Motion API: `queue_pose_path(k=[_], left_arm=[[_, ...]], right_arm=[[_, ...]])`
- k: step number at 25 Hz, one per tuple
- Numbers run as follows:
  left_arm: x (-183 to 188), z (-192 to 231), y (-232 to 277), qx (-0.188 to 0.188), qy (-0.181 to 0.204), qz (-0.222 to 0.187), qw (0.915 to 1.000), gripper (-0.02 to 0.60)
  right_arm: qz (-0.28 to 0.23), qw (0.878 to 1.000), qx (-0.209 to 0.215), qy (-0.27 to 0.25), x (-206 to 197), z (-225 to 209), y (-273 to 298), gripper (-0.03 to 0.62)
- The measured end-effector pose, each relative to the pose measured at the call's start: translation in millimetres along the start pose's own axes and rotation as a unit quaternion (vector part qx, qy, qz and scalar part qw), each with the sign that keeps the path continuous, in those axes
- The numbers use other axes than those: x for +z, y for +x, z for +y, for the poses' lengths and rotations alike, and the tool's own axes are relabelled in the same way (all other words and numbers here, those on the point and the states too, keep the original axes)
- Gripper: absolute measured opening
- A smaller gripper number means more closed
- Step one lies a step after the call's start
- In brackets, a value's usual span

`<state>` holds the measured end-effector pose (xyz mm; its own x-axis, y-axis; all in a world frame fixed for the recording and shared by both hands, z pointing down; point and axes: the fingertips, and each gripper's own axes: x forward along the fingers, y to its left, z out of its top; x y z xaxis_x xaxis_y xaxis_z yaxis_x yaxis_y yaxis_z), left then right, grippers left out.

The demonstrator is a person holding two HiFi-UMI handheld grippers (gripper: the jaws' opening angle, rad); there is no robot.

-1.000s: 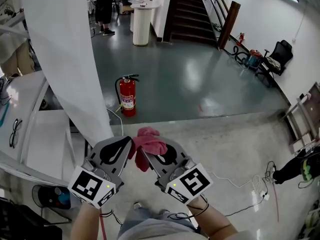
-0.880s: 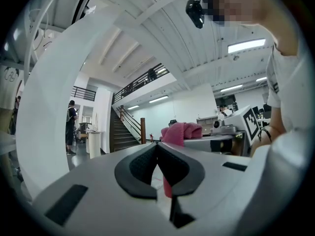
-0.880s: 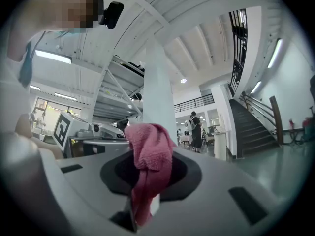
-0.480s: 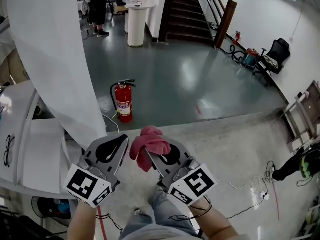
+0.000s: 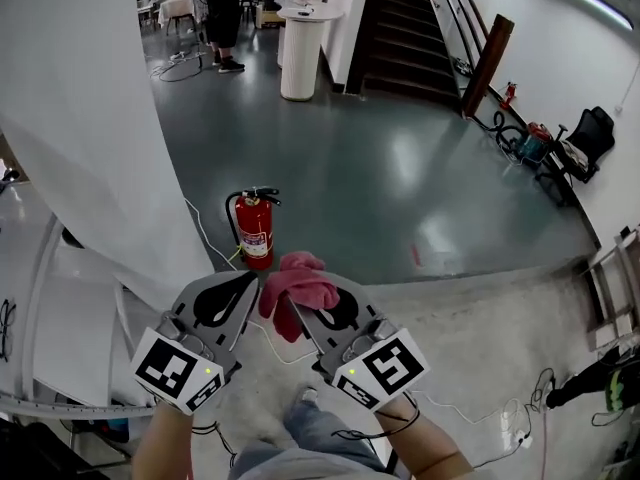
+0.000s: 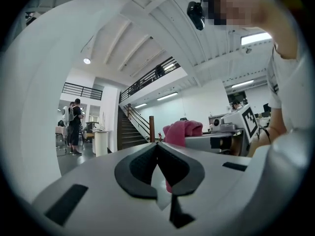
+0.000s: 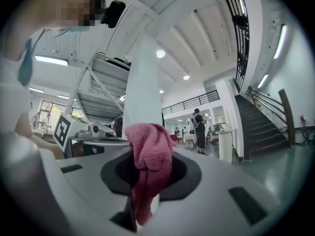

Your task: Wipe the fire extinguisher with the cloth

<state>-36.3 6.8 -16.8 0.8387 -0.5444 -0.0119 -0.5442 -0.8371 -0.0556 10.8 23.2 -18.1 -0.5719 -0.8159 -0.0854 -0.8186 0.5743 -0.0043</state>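
A red fire extinguisher [image 5: 256, 226] with a black hose stands upright on the grey floor beside a white pillar. Just in front of me, my right gripper [image 5: 291, 298] is shut on a pink cloth [image 5: 296, 286], which bunches above the jaws and hangs down between them; the cloth [image 7: 148, 165] fills the right gripper view. My left gripper [image 5: 248, 290] is held beside it, shut with nothing in it, and the pink cloth [image 6: 182, 131] shows past its jaws. Both grippers are held up, nearer to me than the extinguisher.
A wide white pillar [image 5: 85, 118] rises at the left. A round white column [image 5: 300, 53] and a staircase [image 5: 405, 28] stand at the back, where a person [image 5: 228, 13] is. Cables [image 5: 505, 428] lie on the pale floor at the right; a chair [image 5: 580, 138] stands far right.
The view has moved forward and the extinguisher now sits closer to the grippers, just beyond the cloth. Both grippers keep their pose, the right still holding the cloth.
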Motion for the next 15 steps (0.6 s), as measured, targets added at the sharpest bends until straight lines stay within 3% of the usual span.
queue_pose_path(k=[5, 15], left_arm=[[-2, 24, 42, 0.024, 0.009, 0.004, 0.9997, 0.008], [-51, 88, 100, 0.029, -0.003, 0.023, 0.9993, 0.008]], right_arm=[[0.007, 0.999, 0.034, 0.007, -7, -46, 31, 0.080], [0.012, 0.999, 0.045, 0.021, -56, -113, 104, 0.080]])
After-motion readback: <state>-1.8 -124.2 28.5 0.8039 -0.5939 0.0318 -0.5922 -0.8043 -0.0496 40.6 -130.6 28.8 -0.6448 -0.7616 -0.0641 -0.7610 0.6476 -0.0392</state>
